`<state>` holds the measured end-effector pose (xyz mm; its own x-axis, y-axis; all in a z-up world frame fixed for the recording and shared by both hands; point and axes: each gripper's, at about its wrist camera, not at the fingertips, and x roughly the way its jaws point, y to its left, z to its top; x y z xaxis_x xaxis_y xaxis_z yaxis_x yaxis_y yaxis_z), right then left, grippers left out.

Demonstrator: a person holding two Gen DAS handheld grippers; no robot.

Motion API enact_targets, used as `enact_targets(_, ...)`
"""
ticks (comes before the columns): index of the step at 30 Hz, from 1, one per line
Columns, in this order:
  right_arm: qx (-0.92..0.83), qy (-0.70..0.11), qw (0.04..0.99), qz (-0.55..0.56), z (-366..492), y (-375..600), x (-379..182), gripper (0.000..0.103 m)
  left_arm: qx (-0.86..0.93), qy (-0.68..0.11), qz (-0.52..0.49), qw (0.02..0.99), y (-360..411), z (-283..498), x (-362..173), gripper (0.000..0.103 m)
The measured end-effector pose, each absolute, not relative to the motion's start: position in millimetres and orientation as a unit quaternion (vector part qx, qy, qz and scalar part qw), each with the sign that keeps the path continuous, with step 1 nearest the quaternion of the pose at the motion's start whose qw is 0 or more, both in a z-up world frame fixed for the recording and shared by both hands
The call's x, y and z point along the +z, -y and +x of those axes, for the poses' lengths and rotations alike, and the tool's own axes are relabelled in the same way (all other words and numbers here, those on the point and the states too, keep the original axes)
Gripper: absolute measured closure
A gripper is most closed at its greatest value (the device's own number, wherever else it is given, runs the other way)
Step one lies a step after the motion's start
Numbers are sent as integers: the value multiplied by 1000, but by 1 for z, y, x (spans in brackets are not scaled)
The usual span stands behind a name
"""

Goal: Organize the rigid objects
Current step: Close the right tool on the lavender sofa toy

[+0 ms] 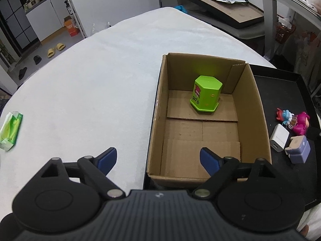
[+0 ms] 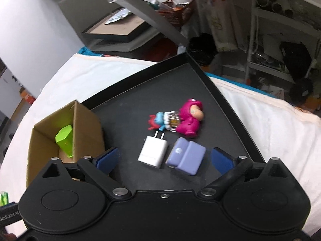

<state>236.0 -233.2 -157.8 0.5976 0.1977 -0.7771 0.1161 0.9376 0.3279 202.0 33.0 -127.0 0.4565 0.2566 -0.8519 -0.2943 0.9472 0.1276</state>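
From the left wrist, the left gripper point(image 1: 158, 160) is seen spread wide and empty above the near wall of the cardboard box point(image 1: 258, 108); a green container point(image 1: 206, 94) stands toward the box's far end.

From the right wrist, the right gripper point(image 2: 164, 158) is likewise held wide and empty over the black tray point(image 2: 226, 96), where a white charger point(image 2: 153, 153), purple block point(image 2: 186, 157), pink figure point(image 2: 189, 120) and blue figure point(image 2: 158, 121) lie near the middle.

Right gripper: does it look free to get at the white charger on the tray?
Probably yes. The right gripper is open, and the white charger lies bare on the black tray just ahead. The purple block beside it could crowd one jaw.
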Motion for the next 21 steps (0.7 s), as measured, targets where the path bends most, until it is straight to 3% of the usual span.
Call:
enact_targets(18,-8,-508,826,245,259,259,-211,2,175,-509,-8,843,-7,227,-133,13)
enact_targets(20,-11,-511,824,242,263,259,-215,5,176,-510,-4,842,-5,228,-133,13)
enact_targets(21,-10,-514,823,242,265,259,-216,11,176,-510,-4,842,-5,228,-133,13)
